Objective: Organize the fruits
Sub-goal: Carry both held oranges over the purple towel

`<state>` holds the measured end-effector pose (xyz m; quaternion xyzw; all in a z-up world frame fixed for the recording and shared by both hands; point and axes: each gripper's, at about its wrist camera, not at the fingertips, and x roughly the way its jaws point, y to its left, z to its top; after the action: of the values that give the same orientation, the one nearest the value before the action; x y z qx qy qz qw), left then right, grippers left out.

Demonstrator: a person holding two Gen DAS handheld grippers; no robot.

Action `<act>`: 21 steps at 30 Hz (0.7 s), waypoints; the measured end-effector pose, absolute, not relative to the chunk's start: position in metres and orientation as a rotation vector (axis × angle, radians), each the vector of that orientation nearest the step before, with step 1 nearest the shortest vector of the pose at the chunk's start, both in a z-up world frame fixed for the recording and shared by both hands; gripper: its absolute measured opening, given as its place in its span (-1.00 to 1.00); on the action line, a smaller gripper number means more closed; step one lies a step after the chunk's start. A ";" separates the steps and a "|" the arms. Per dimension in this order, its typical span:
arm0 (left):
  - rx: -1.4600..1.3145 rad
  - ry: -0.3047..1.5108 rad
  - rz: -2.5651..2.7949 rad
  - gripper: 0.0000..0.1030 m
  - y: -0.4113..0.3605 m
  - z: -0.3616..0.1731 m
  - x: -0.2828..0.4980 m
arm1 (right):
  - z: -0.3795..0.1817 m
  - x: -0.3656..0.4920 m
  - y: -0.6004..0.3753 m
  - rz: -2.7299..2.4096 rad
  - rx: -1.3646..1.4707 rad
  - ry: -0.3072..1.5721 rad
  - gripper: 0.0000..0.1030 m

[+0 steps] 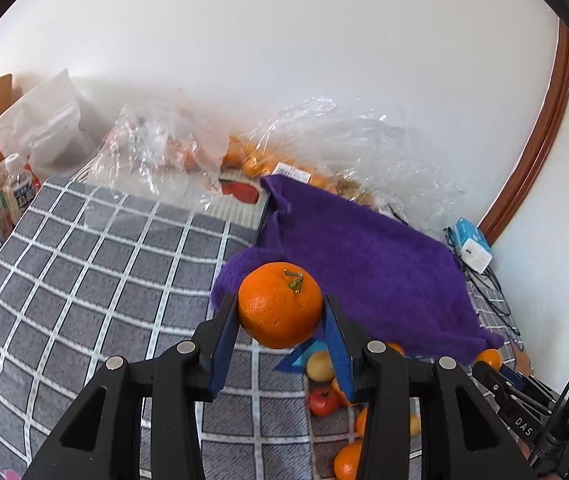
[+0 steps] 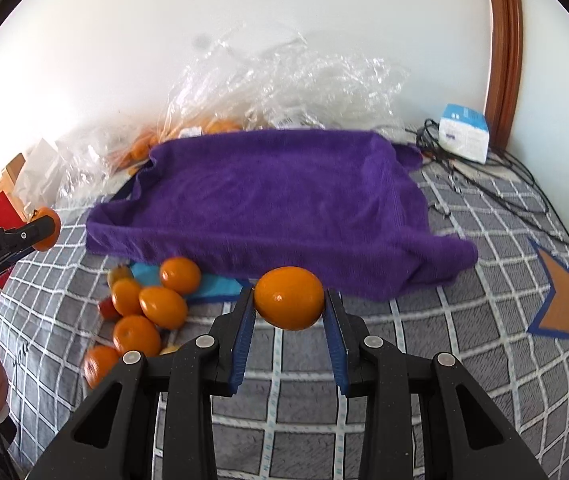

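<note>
purple towel (image 2: 268, 204) edge near; claws clamp oranges, clear above.

Both wrist cameras look steeply down, close over the checked cloth (image 1: 84, 280), sharing the purple towel (image 2: 276, 200).

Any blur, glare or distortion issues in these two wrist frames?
Left wrist: held orange sharp, white wall overexposed, door frame bowed by the fisheye, dark corners. Right wrist: purple towel and loose oranges slightly smeared, strong washout along the left wall, grid cloth lines curved.
</note>
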<state>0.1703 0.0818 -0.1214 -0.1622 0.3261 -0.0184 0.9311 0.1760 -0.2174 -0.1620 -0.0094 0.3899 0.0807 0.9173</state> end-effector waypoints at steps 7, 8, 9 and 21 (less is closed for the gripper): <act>-0.320 0.659 -0.081 -0.22 0.075 -0.090 0.202 | -0.129 0.207 -0.210 0.167 -0.024 0.736 -0.34; -0.321 0.658 -0.086 -0.22 0.074 -0.088 0.208 | -0.125 0.215 -0.211 0.167 -0.015 0.730 -0.34; -0.318 0.657 -0.087 -0.22 0.073 -0.085 0.214 | -0.122 0.220 -0.211 0.165 -0.009 0.726 -0.34; -0.295 0.692 -0.082 -0.22 0.058 -0.099 0.276 | -0.131 0.280 -0.221 0.132 -0.006 0.739 -0.34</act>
<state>0.2760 0.0577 -0.0986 -0.1441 0.3376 -0.0402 0.9293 0.2804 -0.2206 -0.1307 -0.0027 0.3607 0.0647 0.9304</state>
